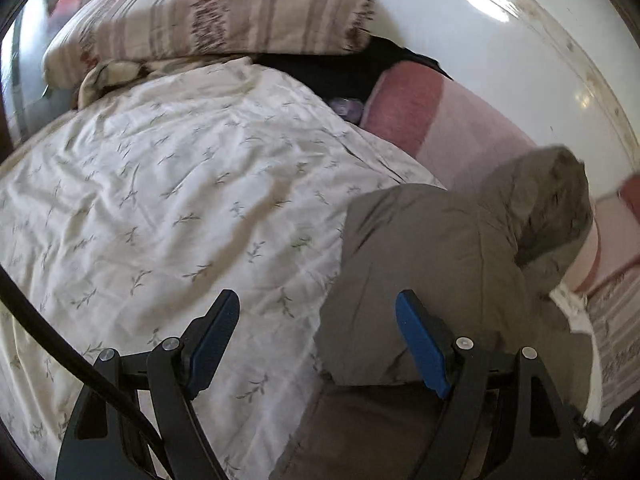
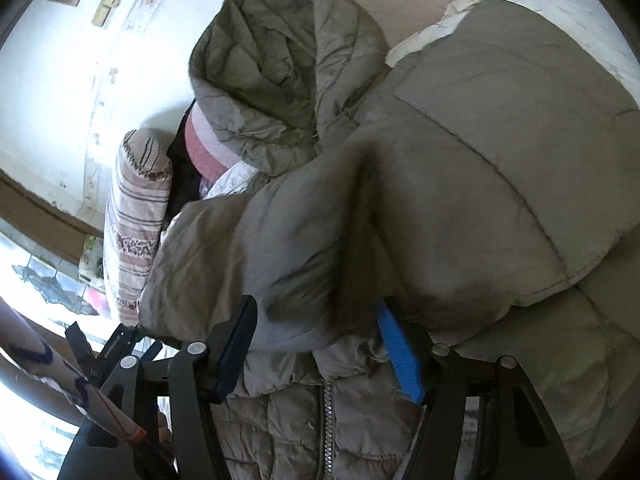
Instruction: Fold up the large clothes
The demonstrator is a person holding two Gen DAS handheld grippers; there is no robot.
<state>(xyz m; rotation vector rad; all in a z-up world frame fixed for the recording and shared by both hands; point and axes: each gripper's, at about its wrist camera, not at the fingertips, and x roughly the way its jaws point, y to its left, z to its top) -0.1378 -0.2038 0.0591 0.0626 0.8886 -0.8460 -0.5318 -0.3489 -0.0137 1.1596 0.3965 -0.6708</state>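
Note:
An olive-grey padded jacket [image 1: 424, 264] with a hood [image 1: 548, 208] lies on a bed at the right of the left wrist view. My left gripper [image 1: 318, 332] is open, its jaws wide apart over the jacket's left edge and the bedding, holding nothing. In the right wrist view the jacket [image 2: 480, 168] fills the frame, hood [image 2: 280, 80] at the top and zipper [image 2: 328, 432] at the bottom. My right gripper [image 2: 316, 344] has its jaws apart with a thick fold of a sleeve [image 2: 288, 272] bulging between them.
A white quilt with a leaf print [image 1: 180, 208] covers the bed on the left. A striped pillow [image 1: 208, 12] lies at the head, also seen in the right wrist view [image 2: 136, 216]. A pink blanket [image 1: 460, 128] runs along the white wall [image 1: 500, 40].

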